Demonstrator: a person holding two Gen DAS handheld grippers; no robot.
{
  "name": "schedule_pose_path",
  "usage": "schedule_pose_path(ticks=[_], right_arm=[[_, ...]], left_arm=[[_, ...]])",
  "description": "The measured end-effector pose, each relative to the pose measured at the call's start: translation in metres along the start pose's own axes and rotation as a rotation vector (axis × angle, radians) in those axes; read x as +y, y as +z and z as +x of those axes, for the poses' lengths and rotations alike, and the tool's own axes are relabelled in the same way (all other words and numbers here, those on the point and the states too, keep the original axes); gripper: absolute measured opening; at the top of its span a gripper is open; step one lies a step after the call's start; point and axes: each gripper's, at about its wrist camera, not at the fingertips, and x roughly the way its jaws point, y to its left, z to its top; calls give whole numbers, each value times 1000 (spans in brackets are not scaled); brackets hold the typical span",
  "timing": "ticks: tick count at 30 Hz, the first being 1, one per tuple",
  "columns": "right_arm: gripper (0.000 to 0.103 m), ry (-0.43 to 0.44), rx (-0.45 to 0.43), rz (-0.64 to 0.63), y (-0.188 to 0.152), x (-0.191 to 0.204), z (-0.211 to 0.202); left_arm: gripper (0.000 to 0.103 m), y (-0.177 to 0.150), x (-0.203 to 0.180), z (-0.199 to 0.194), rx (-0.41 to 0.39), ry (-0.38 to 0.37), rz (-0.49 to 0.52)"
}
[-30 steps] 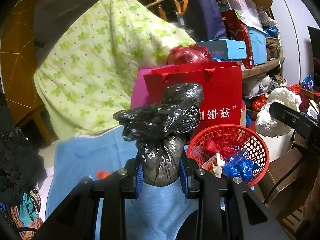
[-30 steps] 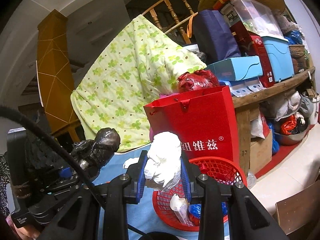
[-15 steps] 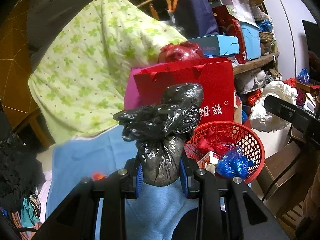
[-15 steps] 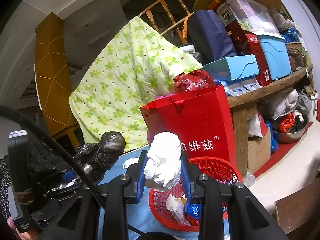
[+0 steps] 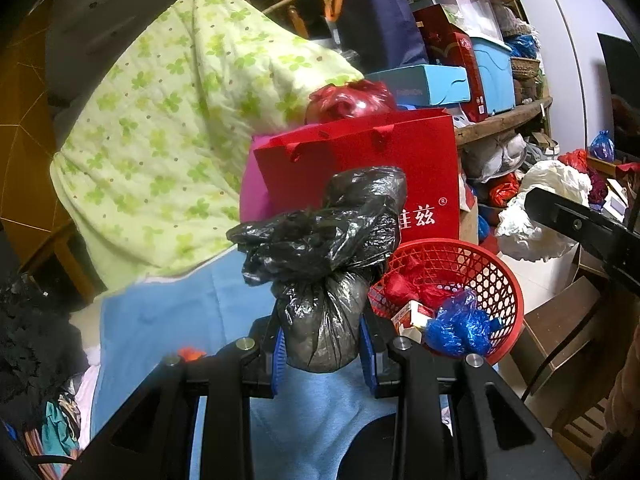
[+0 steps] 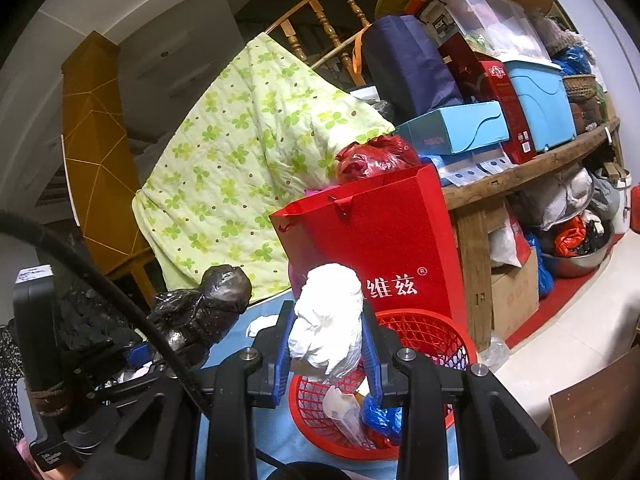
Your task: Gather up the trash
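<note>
My left gripper (image 5: 323,354) is shut on a knotted black plastic bag (image 5: 320,264), held above the blue cloth to the left of a red mesh basket (image 5: 504,280). The basket holds red and blue wrappers and a small carton. My right gripper (image 6: 326,354) is shut on a crumpled white bag (image 6: 330,320), held over the red mesh basket (image 6: 424,328). In the right wrist view the left gripper (image 6: 160,344) and its black bag (image 6: 208,304) show at the left. In the left wrist view the white bag (image 5: 536,208) and part of the right gripper's arm show at the right.
A red paper gift bag (image 6: 372,248) stands just behind the basket. A green-flowered quilt (image 6: 248,160) hangs at the back left. A wooden shelf (image 6: 532,168) piled with boxes is at the right. A blue cloth (image 5: 160,320) covers the surface.
None of note: both grippers keep their bags and stay in place; the view shifts only slightly.
</note>
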Motion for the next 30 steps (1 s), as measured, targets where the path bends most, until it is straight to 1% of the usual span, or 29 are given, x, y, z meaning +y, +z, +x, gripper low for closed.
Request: schedule_pose_path(ticks=[30], right_arm=[[33,-31,4,44,-4,-26,-4]], left_arm=[[32,-1,-22,15,28,-34,29]])
